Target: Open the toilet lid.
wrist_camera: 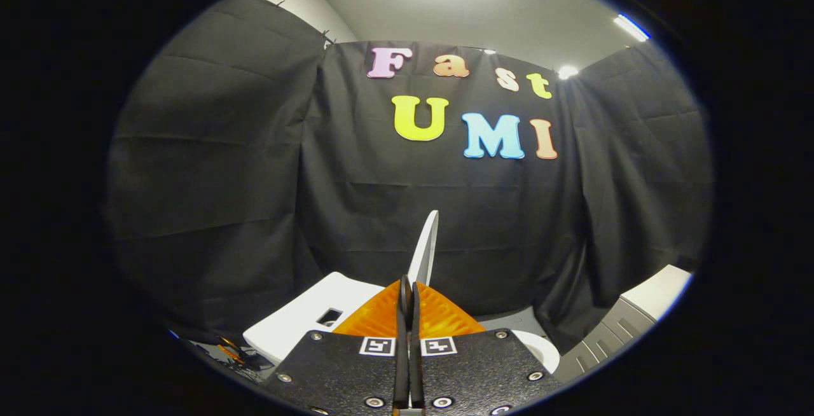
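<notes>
The white toilet lid [426, 247] stands raised and is seen edge-on, a thin white blade rising just ahead of my fingertips. My gripper [407, 292] is shut, and the lid's lower edge runs in between the two fingers, which press on it. Left of the fingers is the white tank [305, 317] with a dark rectangular opening in its top. A curved piece of the white bowl rim [544, 349] shows to the right of the fingers. The hinge and the rest of the bowl are hidden behind the gripper body.
A grey cabinet [604, 336] with a white top [661, 289] stands to the right of the toilet. Some cables [235, 352] lie on the floor left of the tank. Black cloth walls close in behind and on both sides.
</notes>
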The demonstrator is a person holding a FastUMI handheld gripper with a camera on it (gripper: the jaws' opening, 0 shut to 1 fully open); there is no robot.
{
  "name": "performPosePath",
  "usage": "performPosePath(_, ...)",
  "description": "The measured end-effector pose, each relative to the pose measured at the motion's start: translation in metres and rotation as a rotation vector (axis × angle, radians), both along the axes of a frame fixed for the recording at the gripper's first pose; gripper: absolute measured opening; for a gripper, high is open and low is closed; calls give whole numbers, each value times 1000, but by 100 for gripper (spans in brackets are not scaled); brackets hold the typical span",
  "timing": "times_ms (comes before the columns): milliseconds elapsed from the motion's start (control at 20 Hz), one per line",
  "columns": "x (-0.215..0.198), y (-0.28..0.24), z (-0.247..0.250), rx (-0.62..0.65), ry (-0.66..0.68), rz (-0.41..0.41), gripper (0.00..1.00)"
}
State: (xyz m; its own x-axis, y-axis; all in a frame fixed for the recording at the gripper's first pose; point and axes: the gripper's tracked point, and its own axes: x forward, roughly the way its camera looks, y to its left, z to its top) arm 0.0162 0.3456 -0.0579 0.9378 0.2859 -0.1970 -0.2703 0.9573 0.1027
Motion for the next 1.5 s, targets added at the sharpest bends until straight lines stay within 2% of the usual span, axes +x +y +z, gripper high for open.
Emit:
performPosePath(500,-9,84,2,-63,-23,114,1)
performPosePath(750,-10,107,-1,-77,-15,133,1)
performPosePath(1300,-9,119,-5,-68,-7,143,1)
performPosePath(1400,-10,114,-4,-80,-3,141,4)
performPosePath(1500,-11,117,-3,-92,19,173,10)
